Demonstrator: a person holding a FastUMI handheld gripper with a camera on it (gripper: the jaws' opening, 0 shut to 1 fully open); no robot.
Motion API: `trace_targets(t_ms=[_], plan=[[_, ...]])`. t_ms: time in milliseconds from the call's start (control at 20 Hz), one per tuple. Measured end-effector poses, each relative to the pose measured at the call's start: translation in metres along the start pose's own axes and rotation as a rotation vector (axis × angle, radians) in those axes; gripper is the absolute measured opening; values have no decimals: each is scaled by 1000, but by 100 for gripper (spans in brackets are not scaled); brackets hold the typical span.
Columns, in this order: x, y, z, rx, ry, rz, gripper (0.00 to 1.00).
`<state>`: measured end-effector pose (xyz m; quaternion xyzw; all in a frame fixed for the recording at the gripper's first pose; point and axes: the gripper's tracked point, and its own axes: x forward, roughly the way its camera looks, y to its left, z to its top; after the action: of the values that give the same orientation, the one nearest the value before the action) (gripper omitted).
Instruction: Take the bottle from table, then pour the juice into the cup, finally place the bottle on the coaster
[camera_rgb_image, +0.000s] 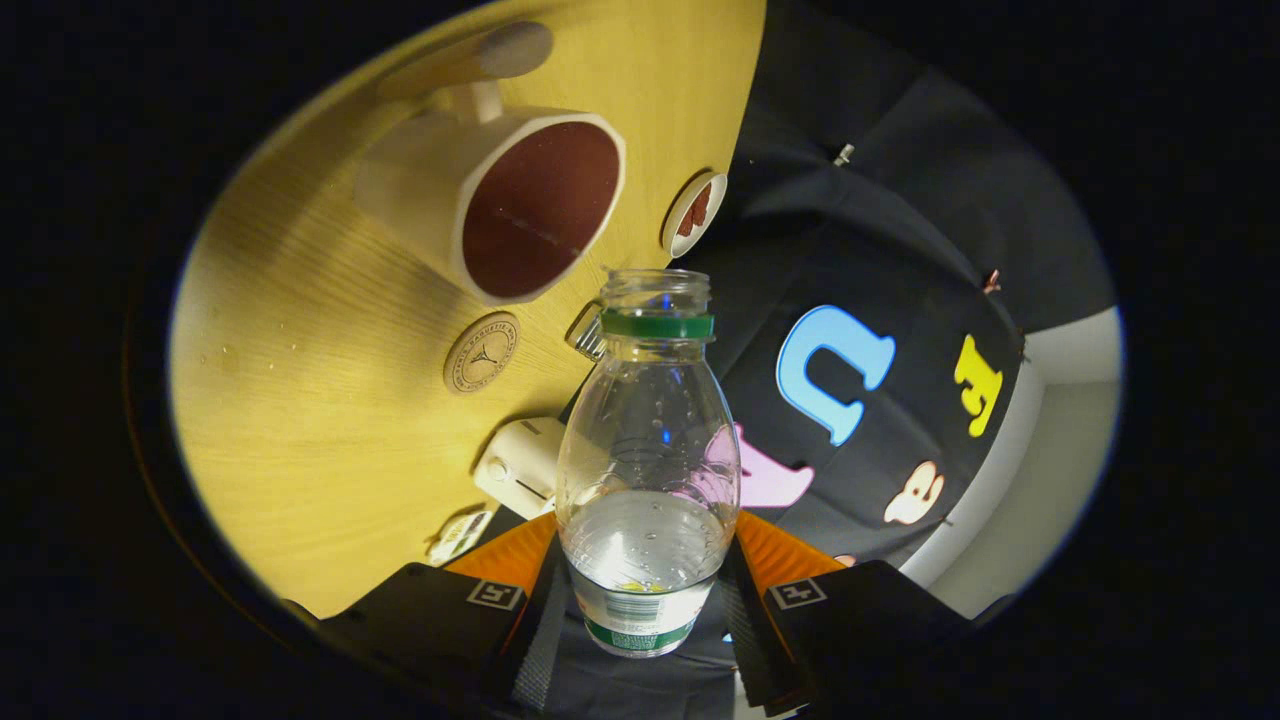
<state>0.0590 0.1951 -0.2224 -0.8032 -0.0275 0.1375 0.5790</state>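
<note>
- one gripper (645, 600) showed, its two fingers rising from the six o'clock side of the round view, one on each flank of a single bottle (648, 470).
- the fingers stood narrow, both pressed against the bottle's lower body, so the gripper held it.
- the bottle was clear plastic, rounded and bulging below a narrow neck, with a green ring under its open mouth and no cap on it; a label band wrapped its base.
- a small amount of clear liquid sat in the lower part of the bottle, near the fingers.
- the scene looked tilted: the wooden table (300, 400), pale yellow with fine grain, filled the side from seven to twelve o'clock.
- one cup (500, 195), white outside with faceted sides and a dark reddish-brown inside, lay beyond the bottle's mouth toward eleven o'clock, its opening facing the camera and a handle on its far side.
- one round coaster (481, 352), tan with an embossed ring and a mark at its centre, lay flat on the table between the cup and the bottle, at about ten o'clock of the bottle's neck.
- one small white round dish (693, 213) with something reddish in it sat near the table edge at twelve o'clock of the bottle.
- one small white boxy object (520, 464) sat just beside the bottle's body at nine o'clock.
</note>
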Motion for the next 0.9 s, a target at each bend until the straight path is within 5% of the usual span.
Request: trace_targets(t_ms=[150,500,750,900], plan=[[1,24,1,198,31,101,74],[-22,56,42,927,-35,341,74],[-27,25,47,1407,-117,406,74],[-14,-9,26,1677,-161,375,74]])
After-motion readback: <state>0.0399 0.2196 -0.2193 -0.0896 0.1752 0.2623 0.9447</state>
